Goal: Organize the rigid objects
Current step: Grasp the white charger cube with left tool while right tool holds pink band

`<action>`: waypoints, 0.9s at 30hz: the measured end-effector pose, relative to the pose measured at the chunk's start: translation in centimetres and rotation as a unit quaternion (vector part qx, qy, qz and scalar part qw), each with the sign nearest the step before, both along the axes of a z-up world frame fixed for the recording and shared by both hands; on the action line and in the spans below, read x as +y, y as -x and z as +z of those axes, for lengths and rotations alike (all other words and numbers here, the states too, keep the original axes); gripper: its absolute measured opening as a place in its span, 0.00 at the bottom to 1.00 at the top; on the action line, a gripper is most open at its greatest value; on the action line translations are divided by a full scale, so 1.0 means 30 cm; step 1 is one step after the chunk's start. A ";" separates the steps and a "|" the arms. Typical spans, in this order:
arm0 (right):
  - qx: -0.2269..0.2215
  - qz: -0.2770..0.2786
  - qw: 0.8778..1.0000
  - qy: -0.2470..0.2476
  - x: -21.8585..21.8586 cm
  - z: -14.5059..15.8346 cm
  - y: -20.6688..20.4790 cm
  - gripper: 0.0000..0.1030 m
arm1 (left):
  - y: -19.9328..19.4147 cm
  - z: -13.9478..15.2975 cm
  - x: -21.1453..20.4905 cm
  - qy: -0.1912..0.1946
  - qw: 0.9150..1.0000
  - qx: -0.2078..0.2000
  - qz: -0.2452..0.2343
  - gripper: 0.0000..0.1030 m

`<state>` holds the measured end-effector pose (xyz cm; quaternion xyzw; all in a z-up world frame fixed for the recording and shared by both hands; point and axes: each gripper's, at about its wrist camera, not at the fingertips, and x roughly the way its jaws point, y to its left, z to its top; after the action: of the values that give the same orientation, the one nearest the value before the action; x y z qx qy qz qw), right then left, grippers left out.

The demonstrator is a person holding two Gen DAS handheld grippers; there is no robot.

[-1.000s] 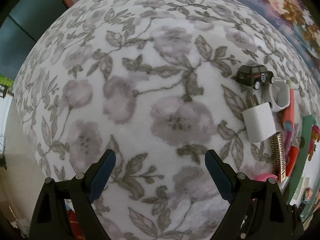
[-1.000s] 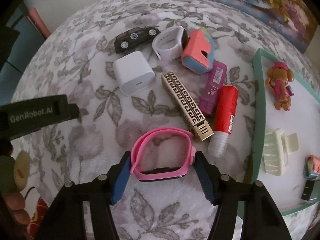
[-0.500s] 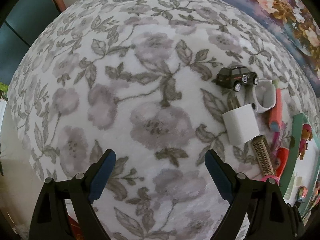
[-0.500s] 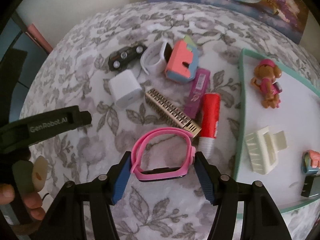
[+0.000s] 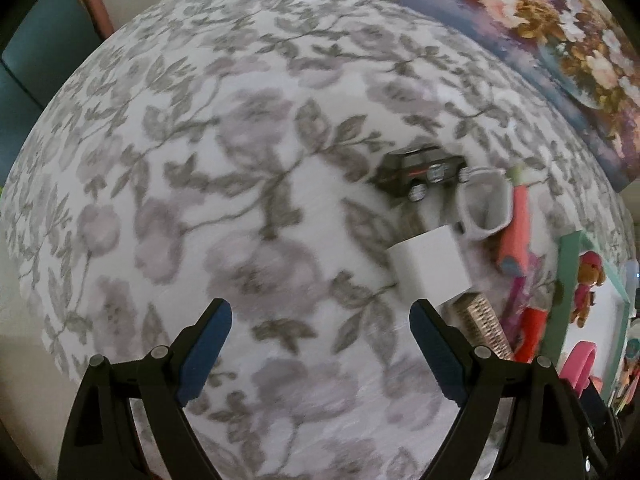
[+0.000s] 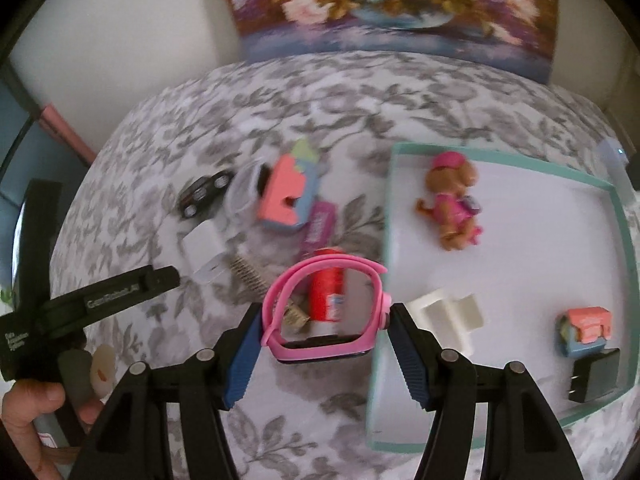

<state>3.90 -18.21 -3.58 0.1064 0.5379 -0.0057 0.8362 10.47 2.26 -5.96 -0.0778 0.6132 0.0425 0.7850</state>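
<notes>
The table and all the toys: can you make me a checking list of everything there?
Surface: flowery cloth over the table.
Job's things: pink watch held above the cloth; green tray holds puppy toy, white clip, black plug.
Clutter: toy car, white charger cube, red tube on the cloth beside the tray.
Grippers: right tool shut on the watch; left tool open, empty.
Cables: nothing seen.
Surroundings: flower painting behind.

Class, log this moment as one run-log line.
right gripper: shut on pink watch | left gripper: open, empty | tray: ahead
</notes>
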 end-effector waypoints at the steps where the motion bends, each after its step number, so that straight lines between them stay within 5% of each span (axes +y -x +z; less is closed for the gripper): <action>1: 0.000 -0.009 1.000 0.001 -0.025 -0.001 -0.001 0.63 | -0.009 0.000 -0.023 0.002 1.000 -0.002 -0.006 0.88; 15: 0.003 -0.097 0.995 -0.032 -0.260 -0.026 -0.007 0.63 | -0.151 -0.068 -0.183 0.003 0.999 -0.030 -0.029 0.85; 21: 0.006 -0.101 0.994 -0.034 -0.278 -0.037 -0.014 0.63 | -0.187 -0.108 -0.216 -0.008 0.999 -0.037 -0.033 0.77; 27: 0.010 -0.104 0.994 -0.036 -0.281 -0.048 -0.014 0.63 | -0.183 -0.118 -0.209 -0.019 0.998 -0.047 -0.040 0.55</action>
<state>4.31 -26.64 -5.01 0.1918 0.5322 -0.0739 0.8213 15.96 -4.01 -9.49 -0.0405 0.5776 0.0191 0.8151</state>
